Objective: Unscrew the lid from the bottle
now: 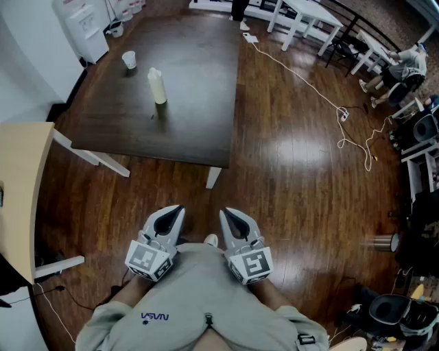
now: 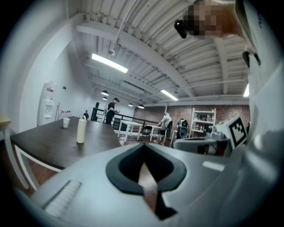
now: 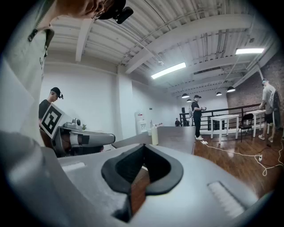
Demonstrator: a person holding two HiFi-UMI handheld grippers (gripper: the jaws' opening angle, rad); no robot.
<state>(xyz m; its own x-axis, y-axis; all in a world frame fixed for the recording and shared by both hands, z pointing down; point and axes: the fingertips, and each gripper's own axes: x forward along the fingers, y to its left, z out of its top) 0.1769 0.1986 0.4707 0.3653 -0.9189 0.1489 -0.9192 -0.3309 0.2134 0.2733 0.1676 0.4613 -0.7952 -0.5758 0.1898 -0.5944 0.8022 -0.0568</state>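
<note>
A pale cream bottle (image 1: 157, 86) with a white lid stands upright near the middle of the dark table (image 1: 185, 103); it also shows in the left gripper view as the bottle (image 2: 81, 129) and far off in the right gripper view as the bottle (image 3: 154, 135). My left gripper (image 1: 175, 212) and right gripper (image 1: 228, 215) are held close to my body, well short of the table, both shut with nothing between their tips. Neither is near the bottle.
A white paper cup (image 1: 129, 60) stands on the table's far left. A water dispenser (image 1: 84, 27) is beyond it, a light wooden tabletop (image 1: 24, 185) at the left. A white cable (image 1: 322, 96) trails over the wooden floor; white tables (image 1: 302, 17), chairs and people stand further back.
</note>
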